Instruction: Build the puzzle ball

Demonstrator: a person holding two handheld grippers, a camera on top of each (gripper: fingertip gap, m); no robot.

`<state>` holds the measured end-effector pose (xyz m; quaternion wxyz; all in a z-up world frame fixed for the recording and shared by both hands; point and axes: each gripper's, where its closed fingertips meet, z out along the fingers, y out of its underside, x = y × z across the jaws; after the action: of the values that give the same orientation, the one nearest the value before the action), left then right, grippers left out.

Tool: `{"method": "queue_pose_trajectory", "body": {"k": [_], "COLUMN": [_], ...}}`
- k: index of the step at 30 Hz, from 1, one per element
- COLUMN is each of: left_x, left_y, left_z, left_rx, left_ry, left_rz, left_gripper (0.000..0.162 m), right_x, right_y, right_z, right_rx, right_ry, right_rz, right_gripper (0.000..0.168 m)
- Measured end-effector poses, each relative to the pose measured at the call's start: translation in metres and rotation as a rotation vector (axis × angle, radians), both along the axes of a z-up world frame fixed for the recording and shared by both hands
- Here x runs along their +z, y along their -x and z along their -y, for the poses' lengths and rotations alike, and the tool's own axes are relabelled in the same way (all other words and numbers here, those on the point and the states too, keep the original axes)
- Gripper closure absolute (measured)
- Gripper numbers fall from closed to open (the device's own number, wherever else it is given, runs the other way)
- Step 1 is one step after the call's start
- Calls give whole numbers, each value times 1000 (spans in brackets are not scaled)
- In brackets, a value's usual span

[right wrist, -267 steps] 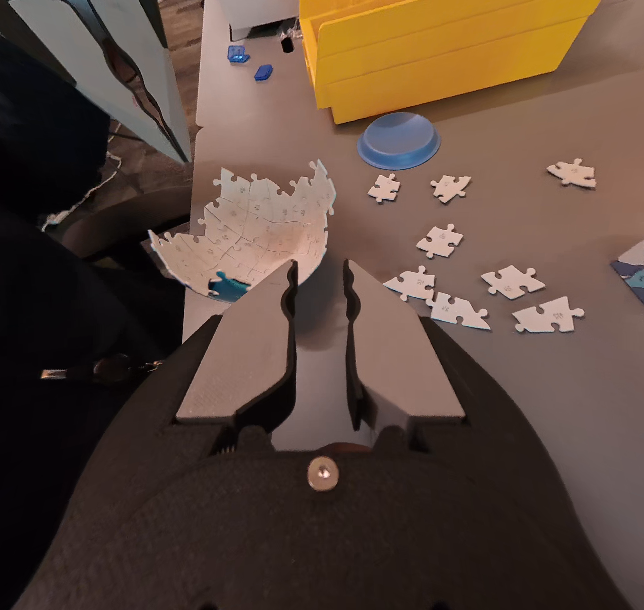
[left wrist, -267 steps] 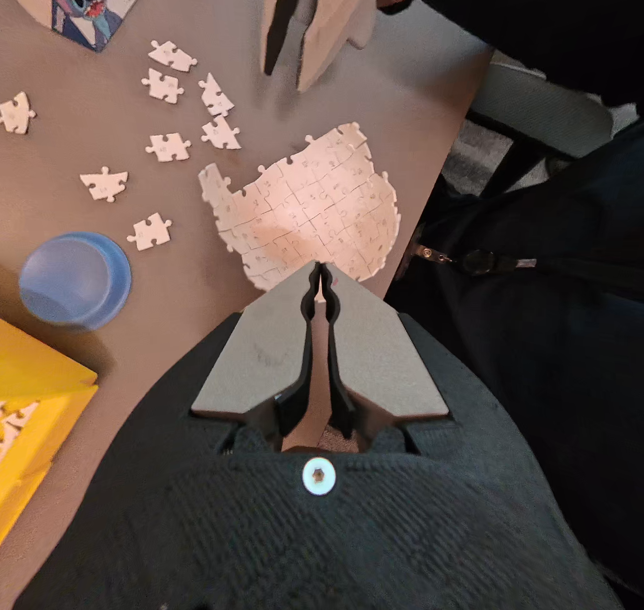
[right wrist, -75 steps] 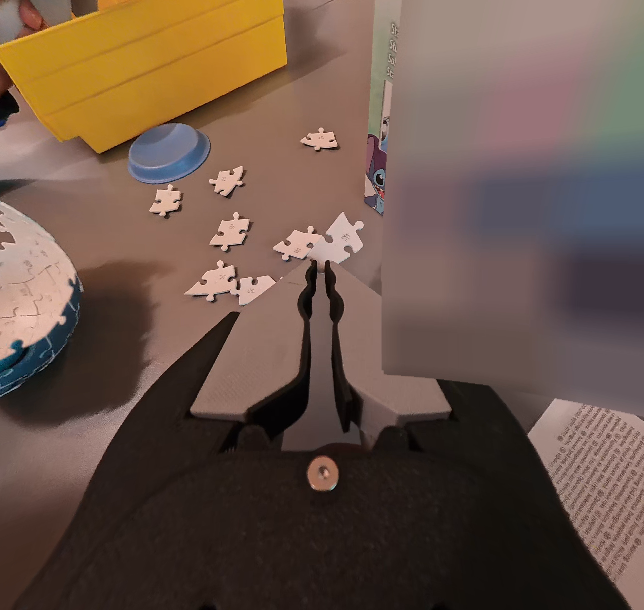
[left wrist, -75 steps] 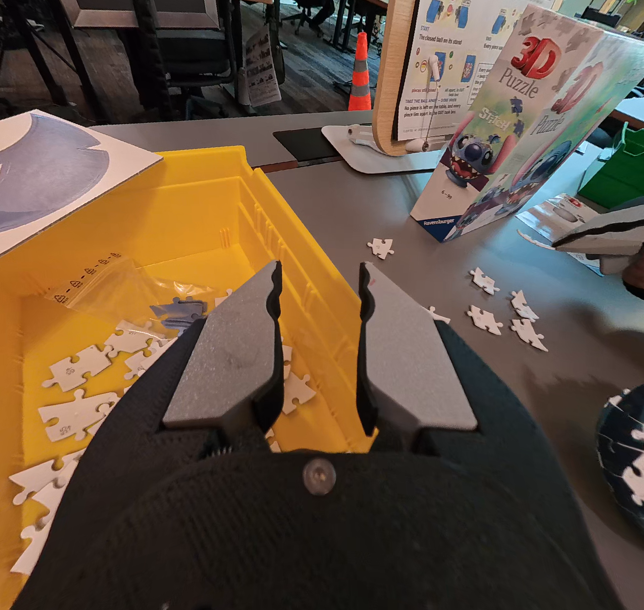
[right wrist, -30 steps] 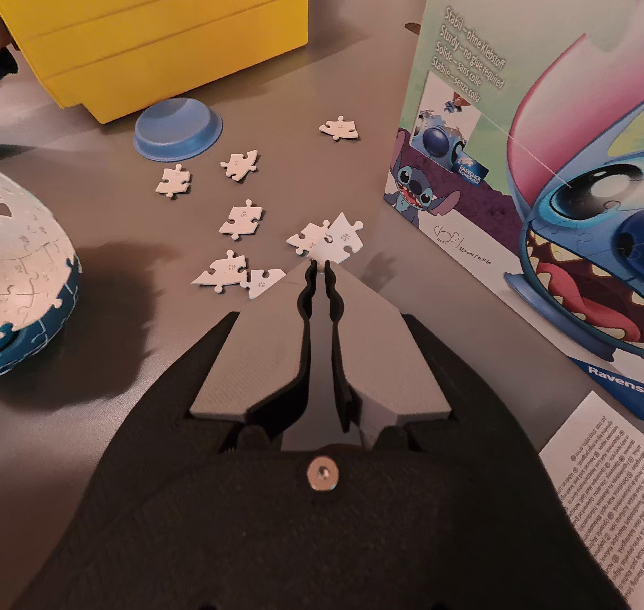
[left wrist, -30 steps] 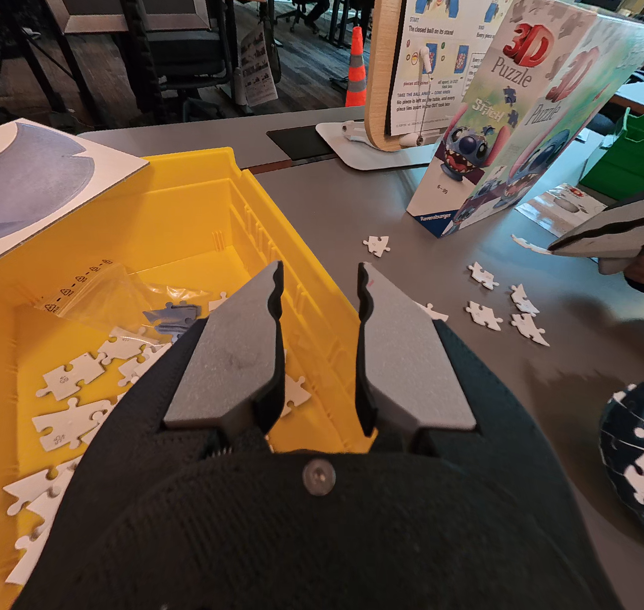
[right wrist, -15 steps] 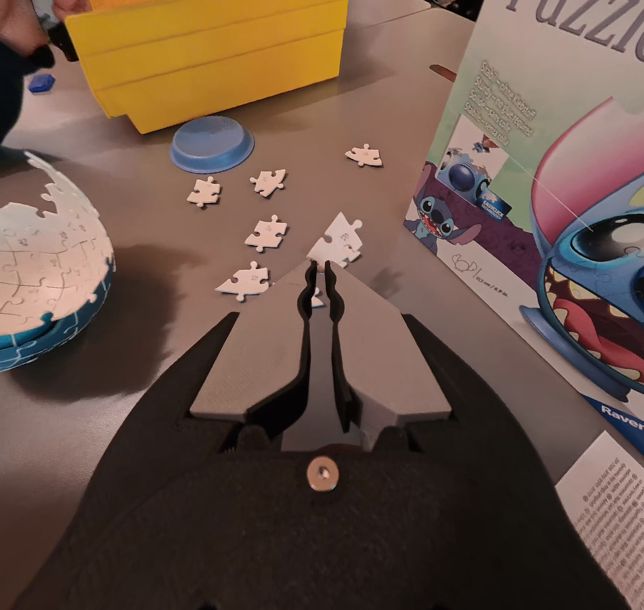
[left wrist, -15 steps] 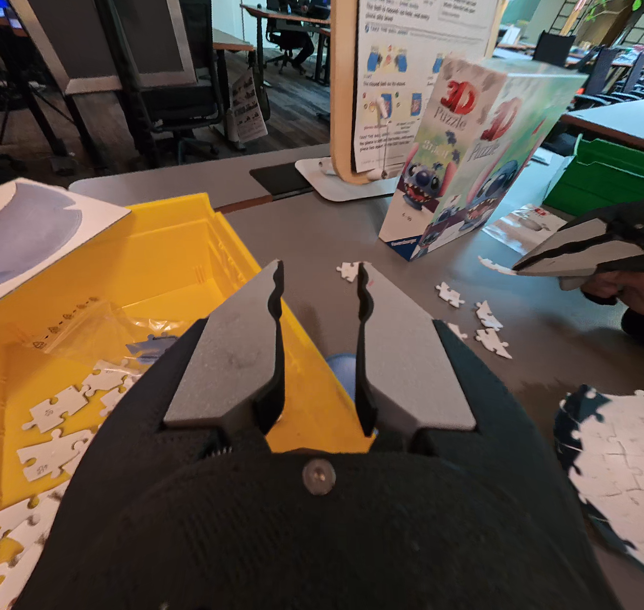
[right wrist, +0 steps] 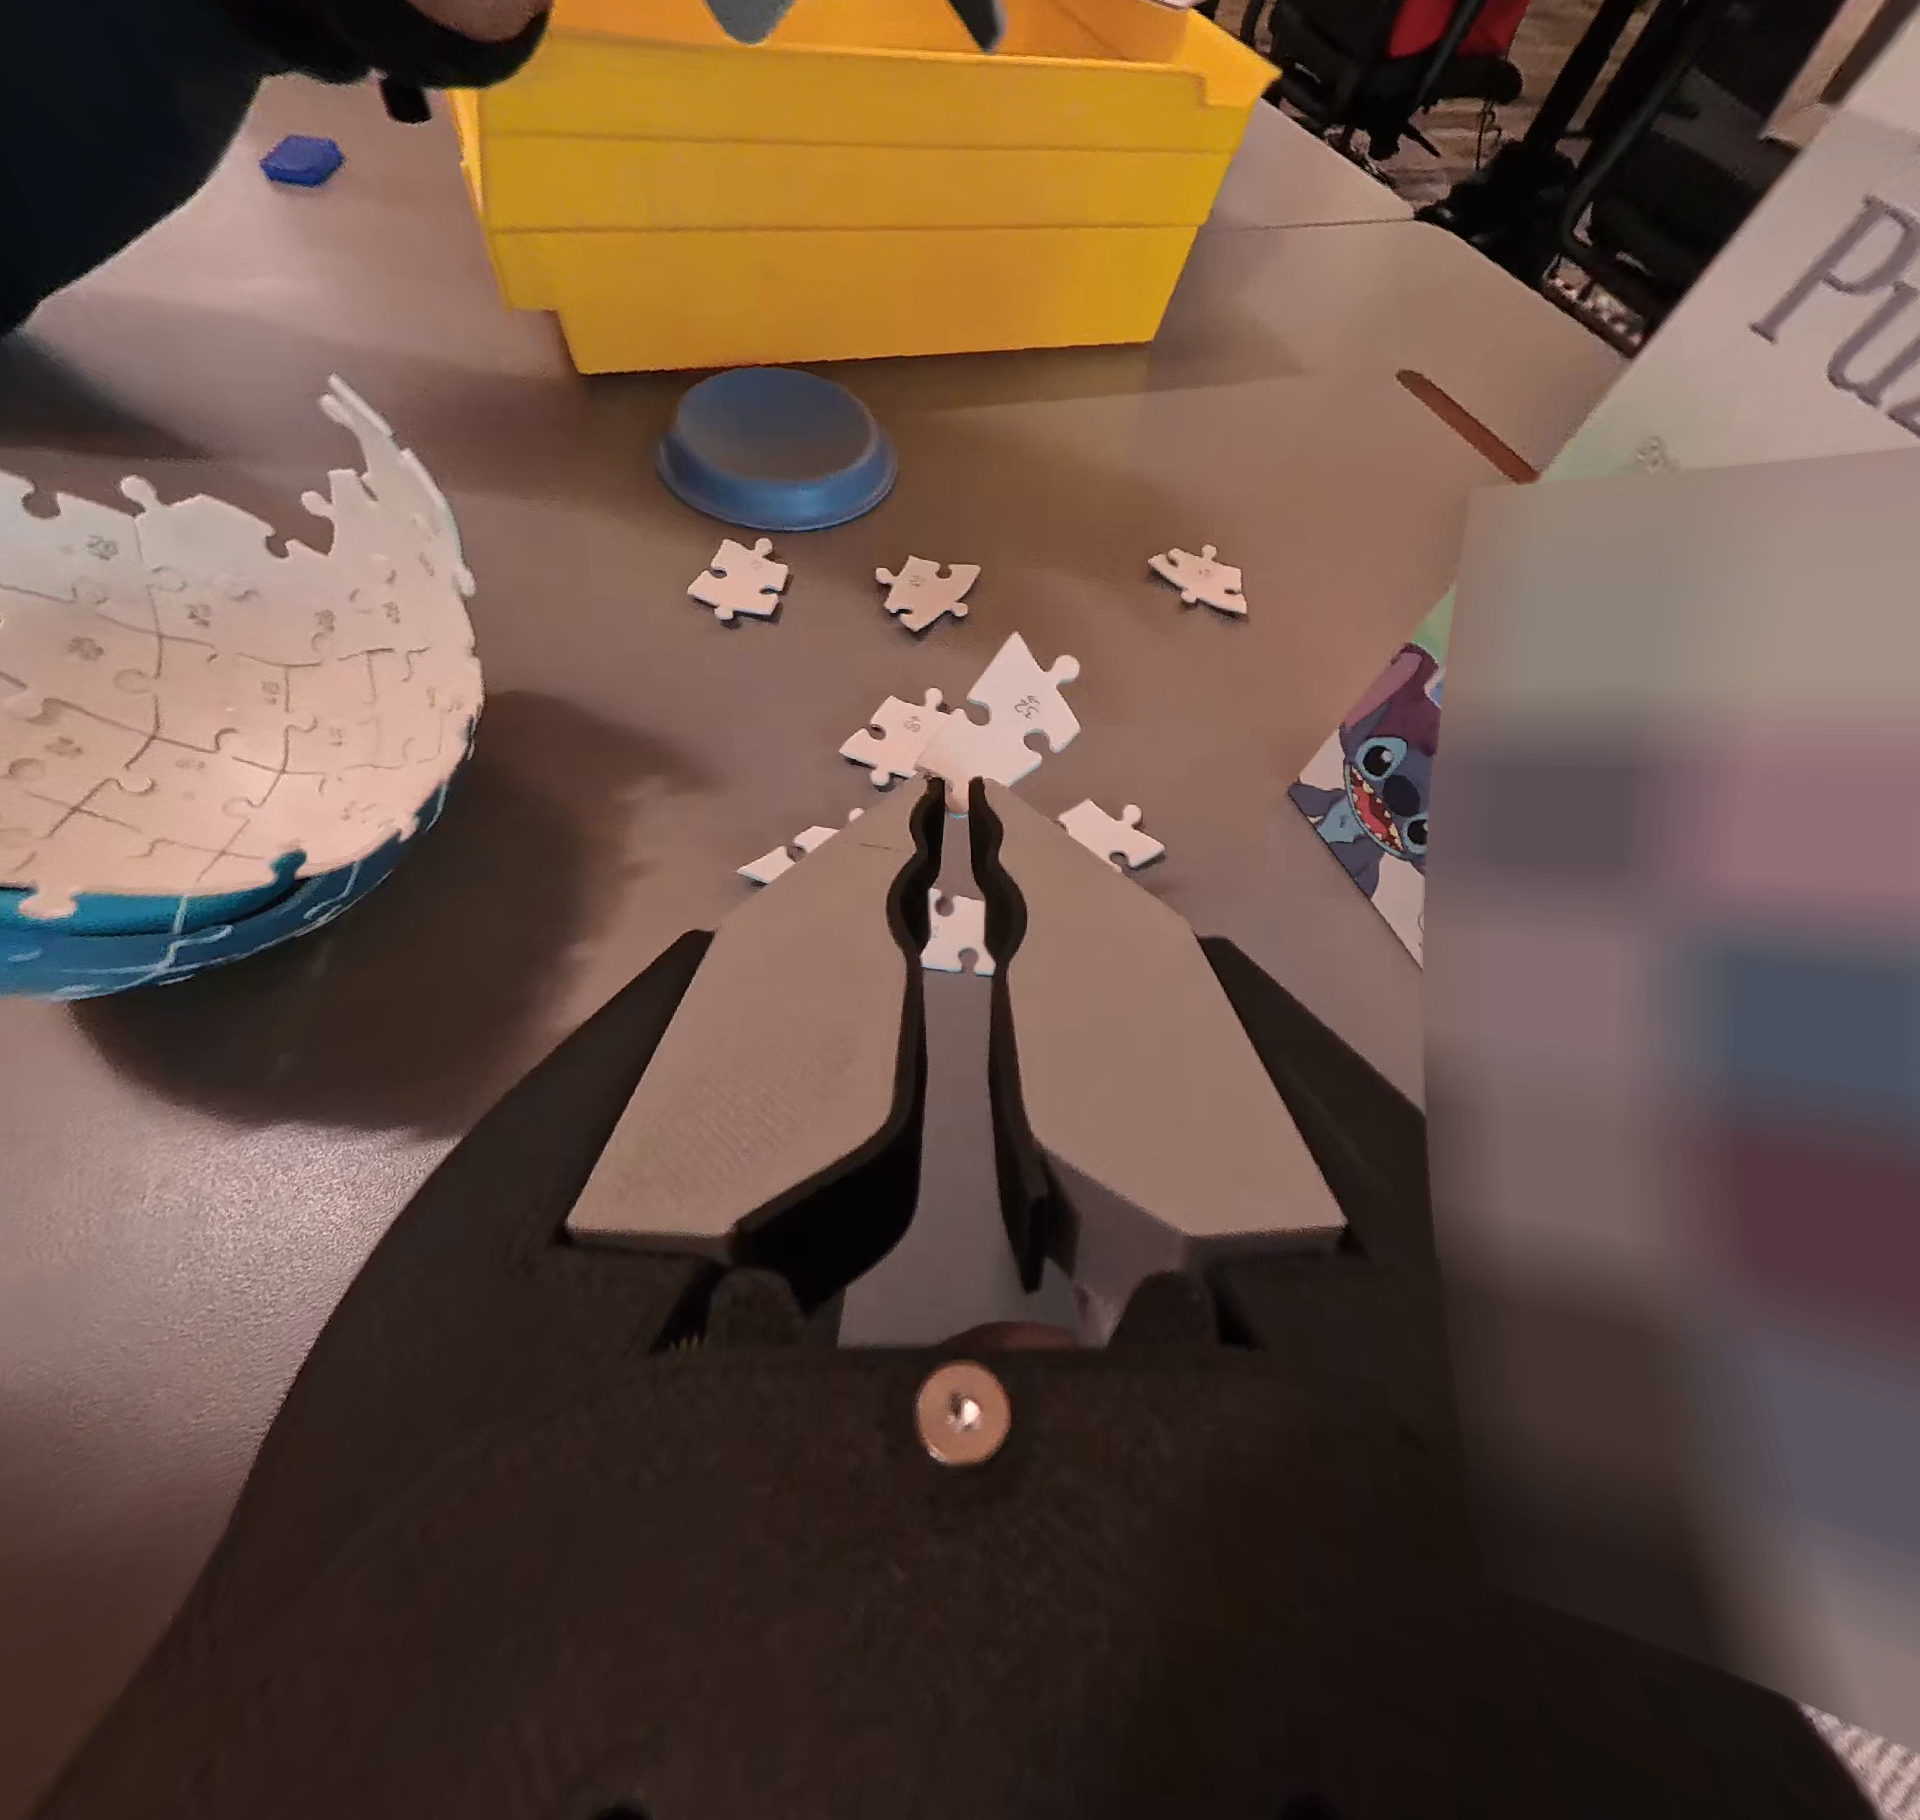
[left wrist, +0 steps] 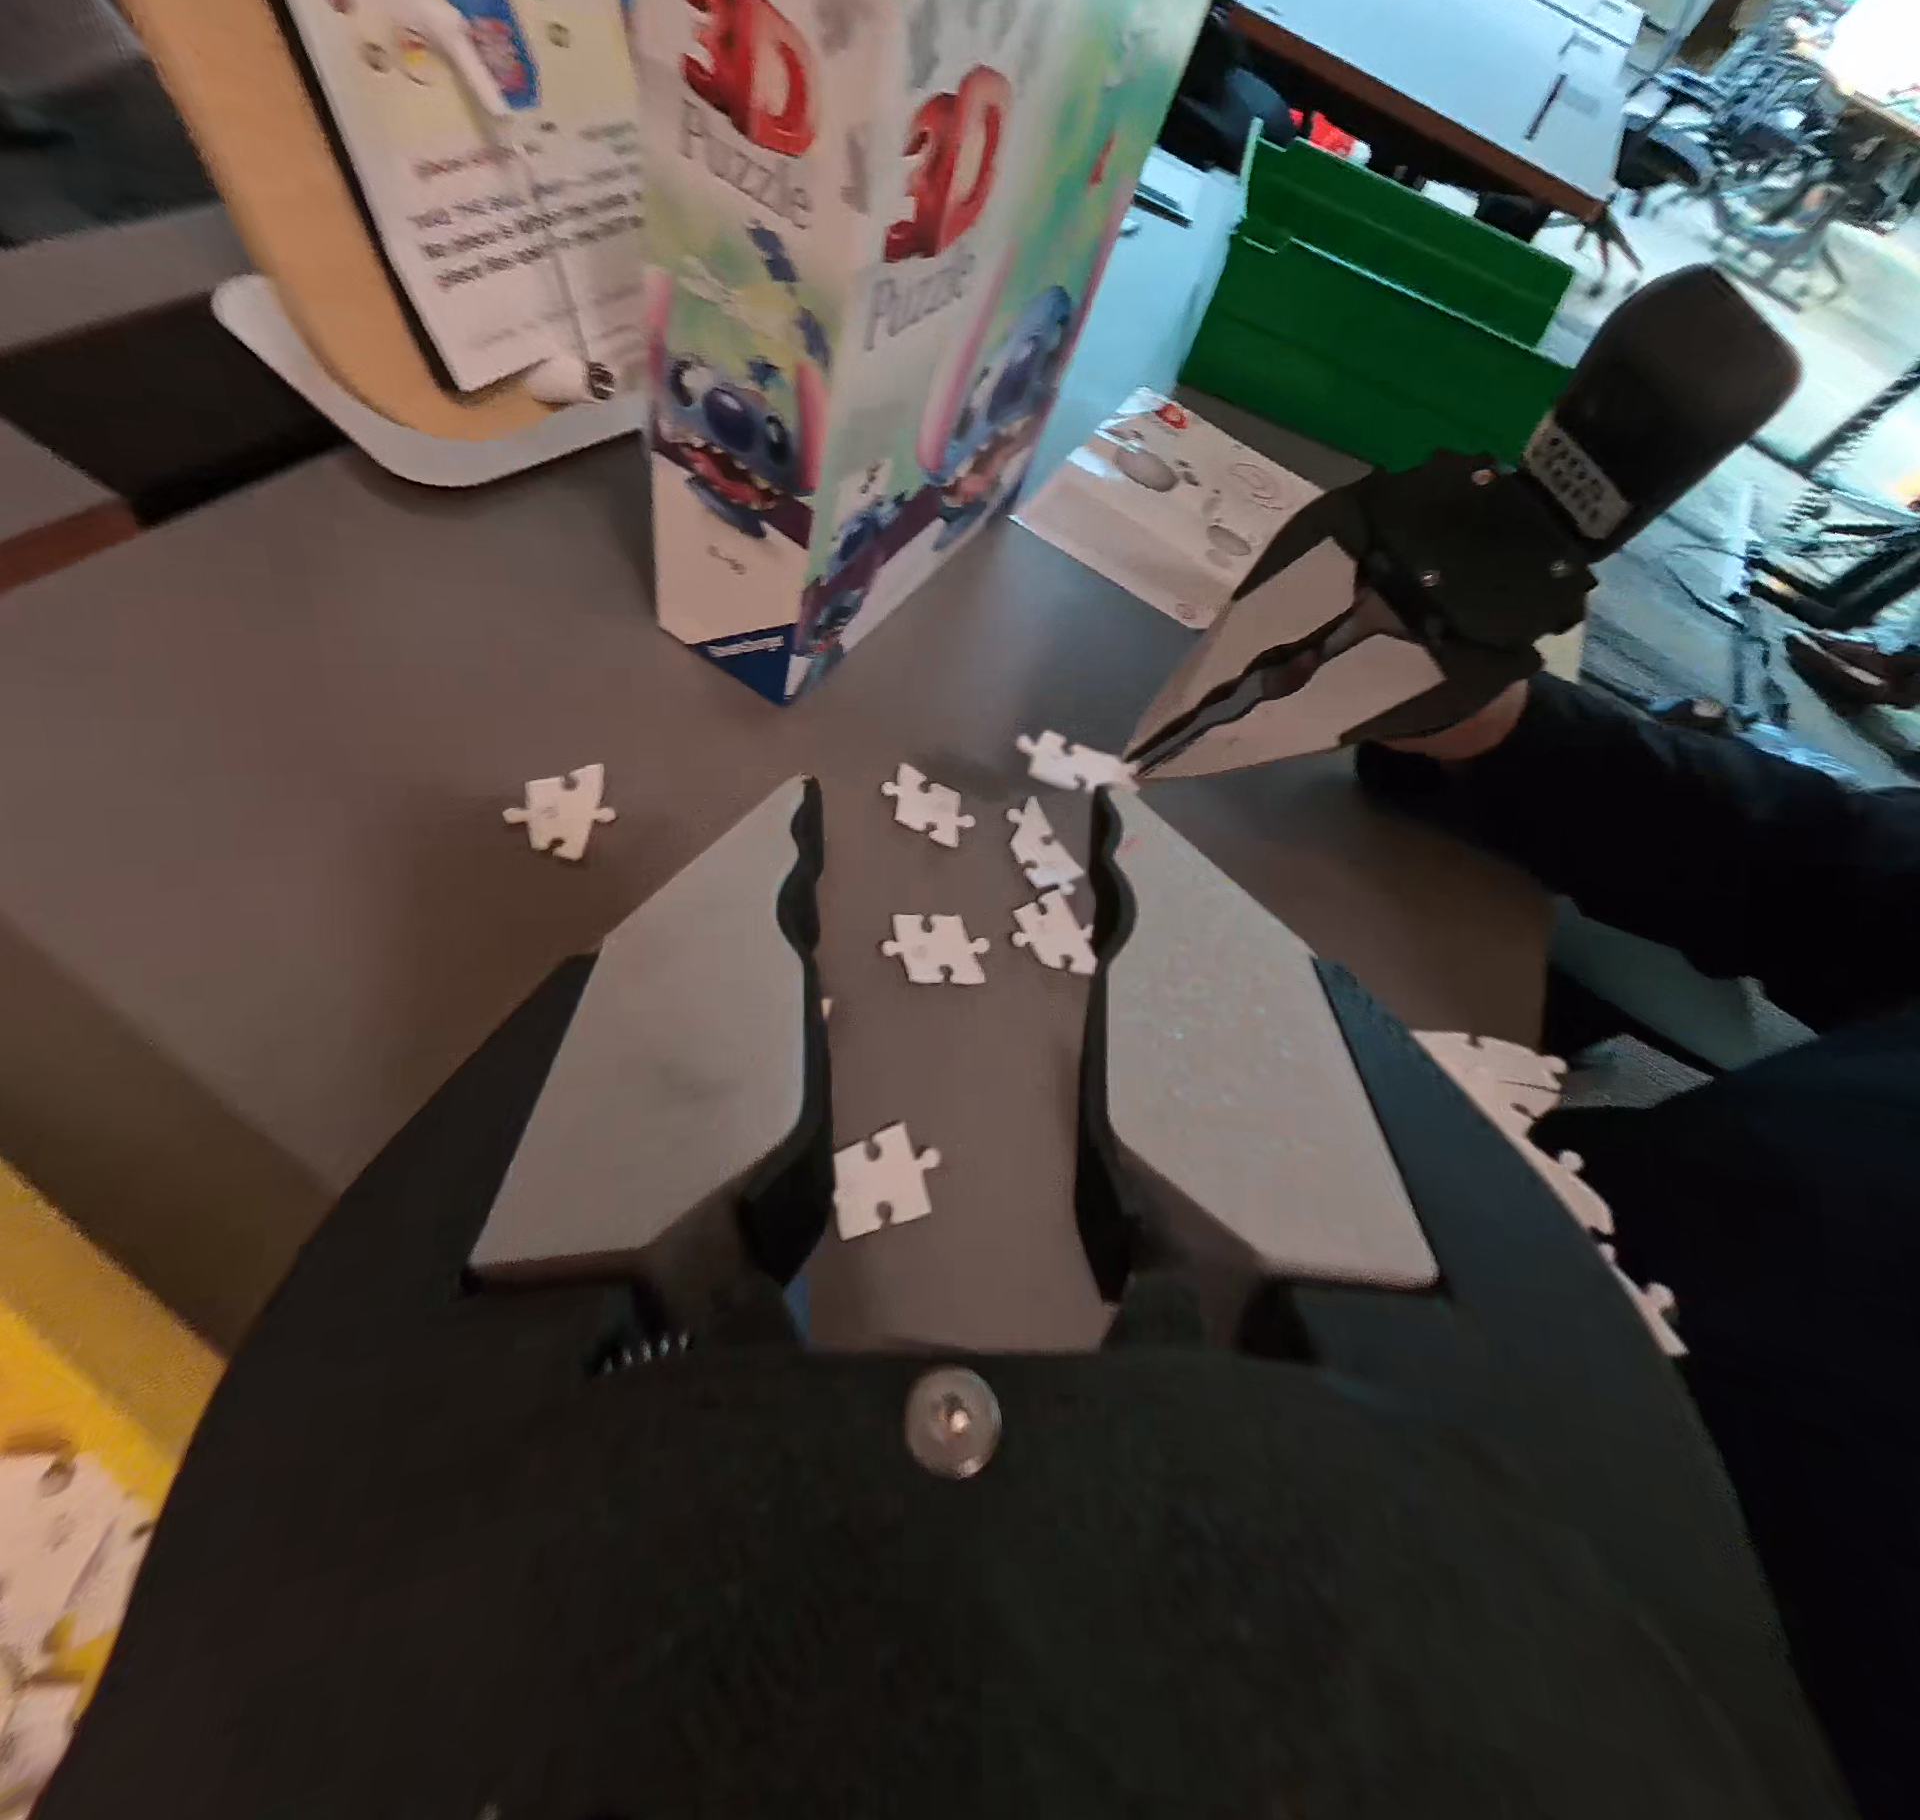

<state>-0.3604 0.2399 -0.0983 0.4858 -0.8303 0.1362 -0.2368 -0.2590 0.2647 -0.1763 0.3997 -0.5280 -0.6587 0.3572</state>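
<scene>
My right gripper [right wrist: 954, 794] is shut on a white puzzle piece [right wrist: 1018, 710] and holds it just above the grey table. The half-built puzzle ball [right wrist: 208, 690], white inside and blue outside, sits to its left. Several loose white pieces [right wrist: 738, 575] lie ahead of it. In the left wrist view my left gripper [left wrist: 956, 799] is open and empty above loose pieces [left wrist: 930, 944]. The right gripper [left wrist: 1138, 778] shows there at the right with its held piece [left wrist: 1070, 762]. The ball's rim [left wrist: 1507, 1074] shows at the right edge.
A yellow bin [right wrist: 831, 212] stands at the back with a blue round stand [right wrist: 774, 461] in front of it. The puzzle box [left wrist: 883, 316] stands upright beyond the pieces, with a sign board [left wrist: 416, 160] behind it. A leaflet [left wrist: 1164, 523] lies right of the box. My right fingertips sit around 15 centimeters from my left ones. The half-built puzzle ball [right wrist: 208, 690] is about equally far from each gripper, around 20 centimeters.
My left gripper has swung right, from over the yellow bin to over the loose pieces, still open. My right gripper has kept its piece and drawn back a little toward the ball.
</scene>
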Motion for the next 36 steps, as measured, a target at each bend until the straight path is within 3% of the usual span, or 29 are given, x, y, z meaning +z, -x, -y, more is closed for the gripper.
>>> {"method": "queue_pose_trajectory", "body": {"k": [11, 28, 30, 32, 36], "left_x": [-24, -77, -76, -71, -67], "left_y": [-39, -82, -87, -92, -91], "left_z": [-25, -14, -12, -9, -10], "left_rx": [-172, -376, -401, -438, -416], "left_ry": [273, 561, 566, 552, 519], "left_rz": [165, 133, 153, 176, 138], "left_gripper": [110, 112, 126, 155, 162], "right_x": [2, 11, 12, 11, 12], "right_y": [1, -2, -2, -2, -2], "right_z": [19, 25, 27, 27, 21], "right_rx": [72, 75, 81, 80, 50], "right_ry": [-188, -278, -282, -290, -304], "right_rz": [-22, -56, -57, -50, -53], "right_gripper": [167, 167, 167, 167, 168]}}
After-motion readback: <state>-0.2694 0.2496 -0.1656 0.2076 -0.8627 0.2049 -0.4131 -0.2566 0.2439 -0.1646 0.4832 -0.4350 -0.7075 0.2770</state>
